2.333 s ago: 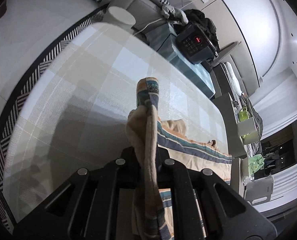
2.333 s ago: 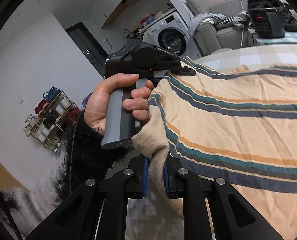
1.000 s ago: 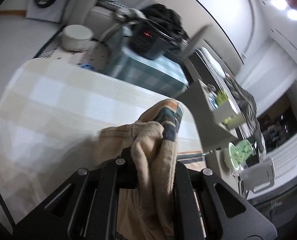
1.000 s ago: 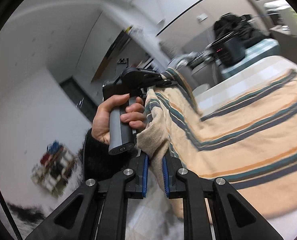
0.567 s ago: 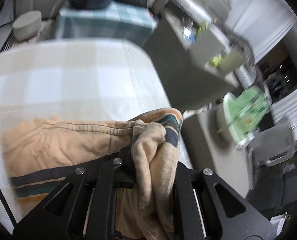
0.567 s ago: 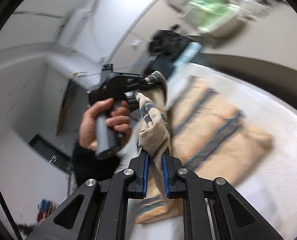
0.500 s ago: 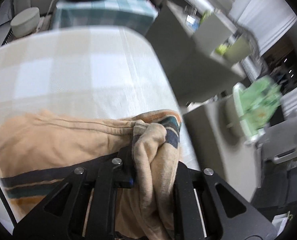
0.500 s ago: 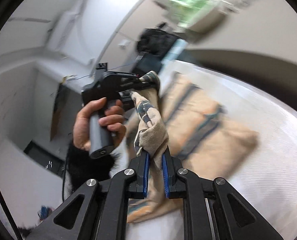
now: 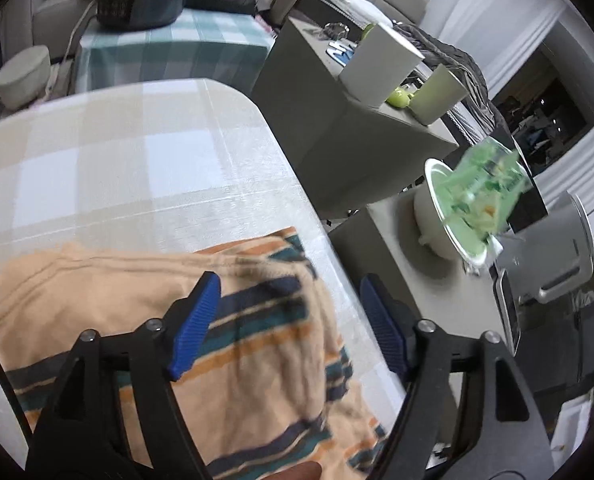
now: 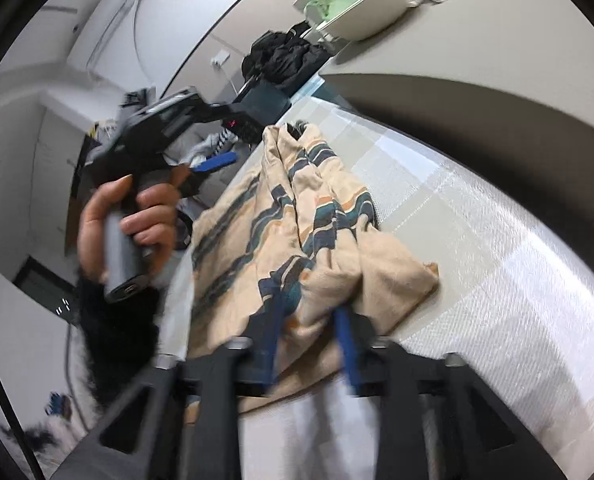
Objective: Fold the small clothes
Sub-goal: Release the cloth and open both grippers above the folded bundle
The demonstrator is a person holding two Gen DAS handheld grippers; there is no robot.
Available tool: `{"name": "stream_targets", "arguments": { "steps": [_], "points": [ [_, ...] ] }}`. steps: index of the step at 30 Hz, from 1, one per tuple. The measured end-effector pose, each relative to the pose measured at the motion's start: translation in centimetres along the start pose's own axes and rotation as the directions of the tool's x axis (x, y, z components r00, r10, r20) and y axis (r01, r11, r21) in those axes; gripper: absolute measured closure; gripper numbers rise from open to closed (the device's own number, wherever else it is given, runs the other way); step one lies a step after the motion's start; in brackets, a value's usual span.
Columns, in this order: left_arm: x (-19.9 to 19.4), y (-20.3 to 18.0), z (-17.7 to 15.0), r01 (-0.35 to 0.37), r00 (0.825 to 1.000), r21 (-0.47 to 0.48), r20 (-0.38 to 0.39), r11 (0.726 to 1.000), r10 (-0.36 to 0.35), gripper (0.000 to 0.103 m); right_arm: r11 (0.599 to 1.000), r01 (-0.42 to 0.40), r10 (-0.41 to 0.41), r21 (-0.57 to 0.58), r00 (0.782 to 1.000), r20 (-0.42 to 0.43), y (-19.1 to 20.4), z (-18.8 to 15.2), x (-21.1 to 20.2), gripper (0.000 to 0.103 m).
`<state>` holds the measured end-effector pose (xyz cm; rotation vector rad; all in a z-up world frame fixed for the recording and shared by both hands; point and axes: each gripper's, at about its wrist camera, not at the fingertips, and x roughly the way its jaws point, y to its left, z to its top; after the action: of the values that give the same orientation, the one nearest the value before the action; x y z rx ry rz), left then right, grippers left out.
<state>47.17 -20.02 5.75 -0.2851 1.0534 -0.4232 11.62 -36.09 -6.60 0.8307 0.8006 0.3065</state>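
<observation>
The striped garment (image 9: pixel 257 344) lies bunched on the checked tablecloth (image 9: pixel 129 168), doubled over near the table's rounded corner; I read this as a fold just laid down. My left gripper (image 9: pixel 289 320) hangs right above it with its jaws wide apart. They have just been opening, and the cloth sits below and between the blue pads (image 9: pixel 195 320) without either one pressing on it, so that corner is let go.

From the right wrist view, my right gripper (image 10: pixel 309 340) has also just been opening, though less far. A hump of fabric (image 10: pixel 321 292) stands between its pads, looking loose rather than pinched. To that gripper's left, the person's hand (image 10: pixel 129 224) grips the other tool's handle. Beyond the table edge stand grey cabinets (image 9: pixel 337 132) with a white bowl (image 9: pixel 437 216).
</observation>
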Motion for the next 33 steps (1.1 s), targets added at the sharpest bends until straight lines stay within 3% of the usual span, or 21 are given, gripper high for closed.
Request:
{"name": "stream_targets", "arguments": {
  "steps": [5, 9, 11, 14, 17, 20, 22, 23, 28, 33],
  "points": [
    [-5.1, 2.6, -3.1, -0.025, 0.999, 0.009, 0.048, 1.000, 0.024, 0.029, 0.997, 0.041, -0.042, -0.059, 0.999, -0.013, 1.4, 1.1, 2.1, 0.059],
    [-8.8, 5.2, -6.4, -0.053, 0.995, -0.005, 0.081, 0.999, 0.053, 0.028, 0.988, 0.122, -0.125, -0.090, 0.992, -0.018, 2.5, 1.4, 3.7, 0.090],
    [-10.5, 6.6, -7.8, -0.063, 0.993, -0.020, 0.098, 0.998, 0.065, 0.028, 0.987, 0.111, -0.111, -0.116, 0.994, 0.005, 3.5, 1.8, 3.3, 0.092],
    [-12.8, 8.5, -10.0, -0.073, 0.989, -0.053, 0.124, 0.996, 0.079, 0.028, 0.974, 0.114, -0.095, -0.195, 0.990, 0.103, 5.4, 2.3, 0.9, 0.092],
    [-14.0, 9.8, -12.3, -0.076, 0.988, -0.066, 0.127, 0.995, 0.083, 0.026, 0.957, 0.183, -0.157, -0.225, 0.979, 0.129, 5.1, 1.9, -0.5, 0.091],
    [-14.0, 10.4, -14.1, -0.083, 0.989, -0.067, 0.117, 0.994, 0.090, 0.026, 0.931, 0.260, -0.262, -0.255, 0.965, 0.028, 3.1, 1.2, 1.1, 0.088],
    [-14.0, 10.8, -15.5, -0.096, 0.989, -0.062, 0.103, 0.993, 0.103, 0.026, 0.938, 0.232, -0.239, -0.258, 0.971, 0.005, 2.4, 1.2, 0.7, 0.084],
    [-14.2, 11.1, -16.3, -0.099, 0.989, -0.063, 0.099, 0.993, 0.105, 0.026, 0.937, 0.225, -0.229, -0.267, 0.973, 0.018, 2.3, 1.3, 0.1, 0.077],
    [-13.9, 11.2, -19.1, -0.097, 0.992, -0.081, 0.078, 0.992, 0.103, 0.025, 0.907, 0.238, -0.229, -0.348, 0.971, 0.066, 3.9, 3.0, -0.8, 0.076],
    [-12.4, 9.8, -20.5, -0.115, 0.992, -0.025, 0.043, 0.993, 0.116, 0.025, 0.861, 0.162, -0.205, -0.481, 0.978, -0.039, 6.2, 4.4, 2.8, 0.074]
  ]
}}
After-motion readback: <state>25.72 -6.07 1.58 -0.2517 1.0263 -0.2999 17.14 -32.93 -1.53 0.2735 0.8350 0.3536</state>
